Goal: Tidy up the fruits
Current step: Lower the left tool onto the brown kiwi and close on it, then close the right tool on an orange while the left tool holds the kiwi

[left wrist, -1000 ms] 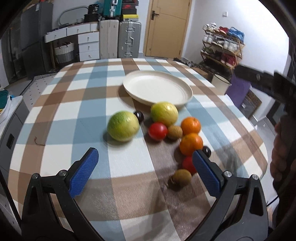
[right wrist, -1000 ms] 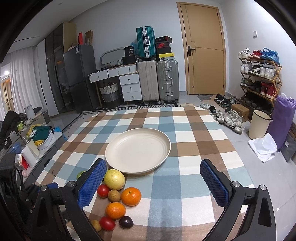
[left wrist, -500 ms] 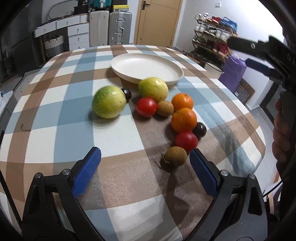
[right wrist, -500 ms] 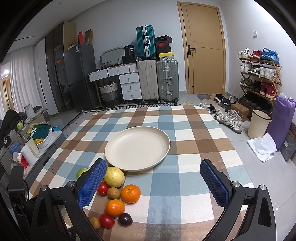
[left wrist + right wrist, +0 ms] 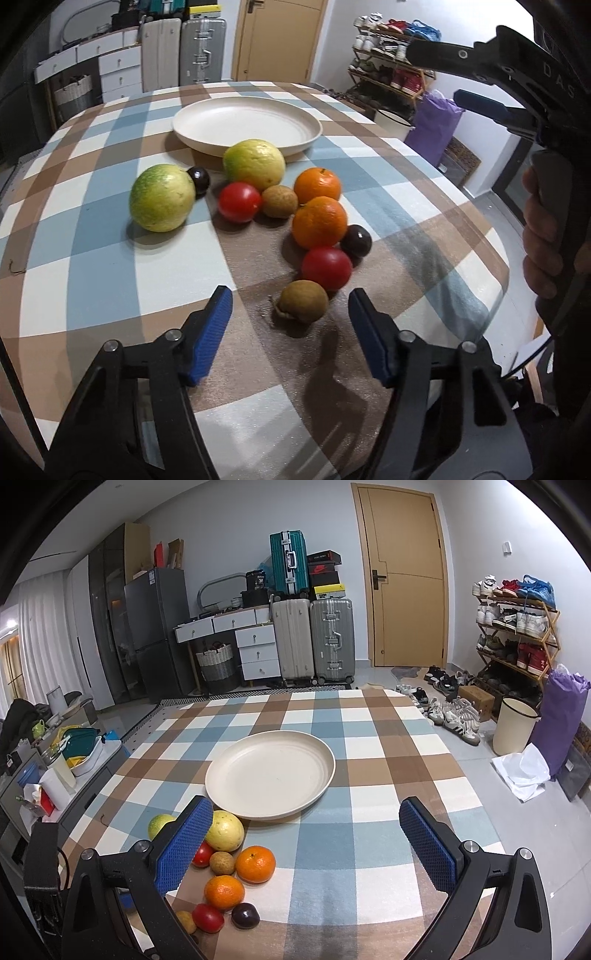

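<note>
The left claw [image 5: 290, 321] hangs low over the checked tabletop [image 5: 92, 273] with its blue pads spread wide and nothing between them; the nearest fruit, a small brown kiwi-like fruit [image 5: 303, 301], sits just ahead of the gap and slightly toward the right pad. The step in hand appears to be taking this fruit for the plate, and it would go best if the claw shifts a little to its right so the fruit is centred, then advances until the pads flank its widest part before closing gently, since the skin looks soft. Just beyond it, touching or nearly so, lies a red tomato [image 5: 327, 267], so the right pad should slide in carefully to avoid nudging that tomato into the dark plum [image 5: 356, 240] and the orange [image 5: 319, 222] behind. Farther ahead sit a second orange [image 5: 317, 184], another brown fruit [image 5: 279, 201], a second tomato [image 5: 239, 202], a yellow-green citrus [image 5: 255, 164], a greener round fruit [image 5: 162, 202] off to the left, and a second dark plum [image 5: 198, 180]. Farthest, the cream plate [image 5: 207, 122] is bare. The right claw [image 5: 306, 842] is held higher, jaws likewise apart and gripping nothing, with the plate directly ahead of it.
</note>
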`<state>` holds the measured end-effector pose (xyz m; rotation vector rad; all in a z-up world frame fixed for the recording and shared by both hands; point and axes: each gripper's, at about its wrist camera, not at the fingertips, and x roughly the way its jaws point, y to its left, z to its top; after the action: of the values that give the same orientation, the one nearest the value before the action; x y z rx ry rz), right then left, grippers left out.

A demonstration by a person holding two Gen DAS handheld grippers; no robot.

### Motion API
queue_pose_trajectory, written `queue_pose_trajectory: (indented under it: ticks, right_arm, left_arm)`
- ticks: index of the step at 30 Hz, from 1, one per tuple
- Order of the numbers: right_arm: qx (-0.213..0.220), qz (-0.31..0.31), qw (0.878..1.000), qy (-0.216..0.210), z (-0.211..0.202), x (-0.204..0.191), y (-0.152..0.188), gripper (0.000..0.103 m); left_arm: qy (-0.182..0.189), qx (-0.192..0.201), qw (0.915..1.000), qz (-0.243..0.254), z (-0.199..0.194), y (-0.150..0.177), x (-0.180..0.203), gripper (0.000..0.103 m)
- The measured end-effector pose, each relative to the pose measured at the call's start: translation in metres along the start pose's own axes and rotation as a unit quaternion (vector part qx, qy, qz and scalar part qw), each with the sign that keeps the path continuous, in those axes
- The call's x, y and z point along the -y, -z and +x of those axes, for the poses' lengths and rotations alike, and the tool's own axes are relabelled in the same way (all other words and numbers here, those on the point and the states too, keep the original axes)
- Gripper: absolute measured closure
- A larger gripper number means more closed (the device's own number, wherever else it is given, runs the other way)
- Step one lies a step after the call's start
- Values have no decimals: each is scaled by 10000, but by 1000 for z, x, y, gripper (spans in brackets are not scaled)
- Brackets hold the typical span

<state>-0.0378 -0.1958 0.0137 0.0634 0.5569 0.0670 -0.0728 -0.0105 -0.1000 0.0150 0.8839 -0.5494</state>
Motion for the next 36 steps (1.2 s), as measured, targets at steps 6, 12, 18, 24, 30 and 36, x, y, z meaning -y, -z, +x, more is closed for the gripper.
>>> queue_pose_trajectory:
  ticks: [6, 12, 18, 24, 30, 36]
  right_arm:
    - [1, -16, 10000, -23, 1, 0, 0, 0]
    - [-28, 21, 10000, -85, 3, 1, 1, 0]
    - [-175, 118, 9993, -308, 8, 3, 6, 0]
    - [-339, 257, 9945, -960, 14, 2, 15, 0]
    - [-631, 308, 9895, -1259, 26, -3, 28, 0]
    - [-973, 383, 9838, -1459, 43, -10, 42, 4]
  left_arm:
    - [277, -97, 9995, -89, 3, 1, -7, 74]
    - [429, -101, 9988, -205, 1, 1, -13, 74]
    - [403, 14, 9987, -303, -8, -1, -22, 75]
    - [390, 187, 9978, -500, -24, -3, -34, 75]
    - [271, 408, 9969, -609, -42, -9, -50, 75]
    - [200, 558, 9958, -695, -55, -14, -59, 75]
